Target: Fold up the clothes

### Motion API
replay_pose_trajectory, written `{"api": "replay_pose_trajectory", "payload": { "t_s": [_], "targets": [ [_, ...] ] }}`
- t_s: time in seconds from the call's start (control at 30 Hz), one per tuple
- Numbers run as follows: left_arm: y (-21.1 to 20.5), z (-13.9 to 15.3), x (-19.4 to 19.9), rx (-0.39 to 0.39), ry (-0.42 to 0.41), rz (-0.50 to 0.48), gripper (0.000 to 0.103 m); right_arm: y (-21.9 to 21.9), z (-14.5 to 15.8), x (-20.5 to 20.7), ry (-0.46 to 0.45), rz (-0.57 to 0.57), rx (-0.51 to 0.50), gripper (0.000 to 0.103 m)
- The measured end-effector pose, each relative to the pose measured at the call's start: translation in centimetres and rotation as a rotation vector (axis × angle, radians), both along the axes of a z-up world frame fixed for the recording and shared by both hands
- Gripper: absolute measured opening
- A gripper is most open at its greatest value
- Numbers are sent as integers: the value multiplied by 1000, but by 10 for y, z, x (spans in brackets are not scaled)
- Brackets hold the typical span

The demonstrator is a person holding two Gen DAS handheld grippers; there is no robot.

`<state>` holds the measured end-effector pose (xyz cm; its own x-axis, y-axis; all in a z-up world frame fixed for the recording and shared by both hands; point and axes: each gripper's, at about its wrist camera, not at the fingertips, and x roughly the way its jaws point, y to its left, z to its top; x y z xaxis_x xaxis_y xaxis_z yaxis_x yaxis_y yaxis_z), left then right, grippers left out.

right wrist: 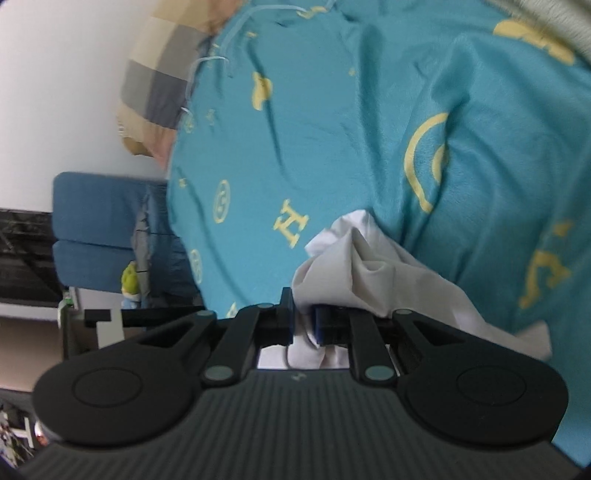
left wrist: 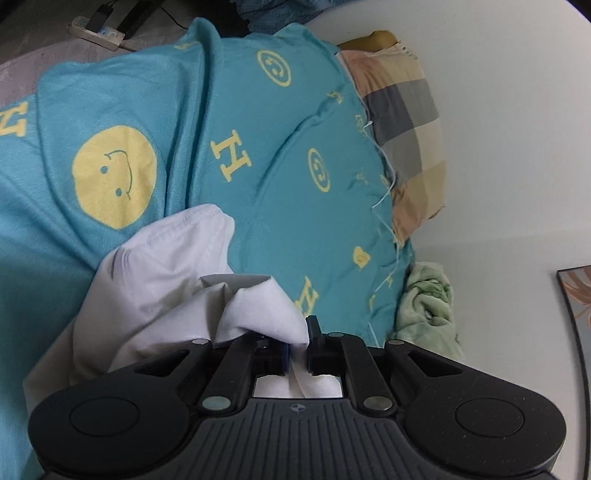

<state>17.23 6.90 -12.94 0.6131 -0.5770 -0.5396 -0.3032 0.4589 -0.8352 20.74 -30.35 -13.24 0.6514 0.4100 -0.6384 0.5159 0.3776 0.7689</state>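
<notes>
A white garment (left wrist: 162, 273) lies bunched over a teal bedspread (left wrist: 258, 110) printed with yellow smiley faces and letters. My left gripper (left wrist: 298, 343) is shut on a fold of this white cloth, which bulges out above its jaws. In the right wrist view the same white garment (right wrist: 354, 266) trails off to the right, and my right gripper (right wrist: 303, 325) is shut on another pinch of it. The rest of the garment is hidden below both grippers.
A checked pillow (left wrist: 402, 122) lies at the head of the bed against a white wall (left wrist: 517, 110). A crumpled green cloth (left wrist: 428, 306) sits beside the bed. A blue chair (right wrist: 96, 229) stands off the bed's edge. A power strip (left wrist: 96, 31) lies on the floor.
</notes>
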Motion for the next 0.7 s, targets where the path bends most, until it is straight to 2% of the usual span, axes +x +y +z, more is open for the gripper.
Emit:
{"api": "replay_pose_trajectory", "payload": {
  "t_s": [0.1, 0.23, 0.3, 0.4, 0.47, 0.53, 0.6, 0.7],
  "targets": [
    [-2, -12, 14, 20, -1, -5, 9, -1, -11, 14, 3, 4, 1, 15],
    [-7, -13, 19, 63, -22, -24, 10, -2, -21, 22, 1, 16, -6, 15],
    [-6, -11, 18, 63, -28, -34, 14, -2, -25, 21, 1, 15, -8, 15],
    [-6, -2, 11, 78, -47, -53, 27, -1, -22, 17, -14, 24, -19, 19],
    [-7, 9, 4, 98, -76, -81, 48, 0, -13, 15, -52, 41, -37, 33],
    [-11, 24, -5, 147, -110, -111, 54, 2, -2, 11, -119, 63, -49, 71],
    [-16, 42, -14, 197, -145, -139, 56, 2, 11, 4, -181, 84, -44, 80],
    [-26, 71, -25, 282, -195, -190, 59, 2, 30, -7, -271, 129, -62, 80]
  ]
}}
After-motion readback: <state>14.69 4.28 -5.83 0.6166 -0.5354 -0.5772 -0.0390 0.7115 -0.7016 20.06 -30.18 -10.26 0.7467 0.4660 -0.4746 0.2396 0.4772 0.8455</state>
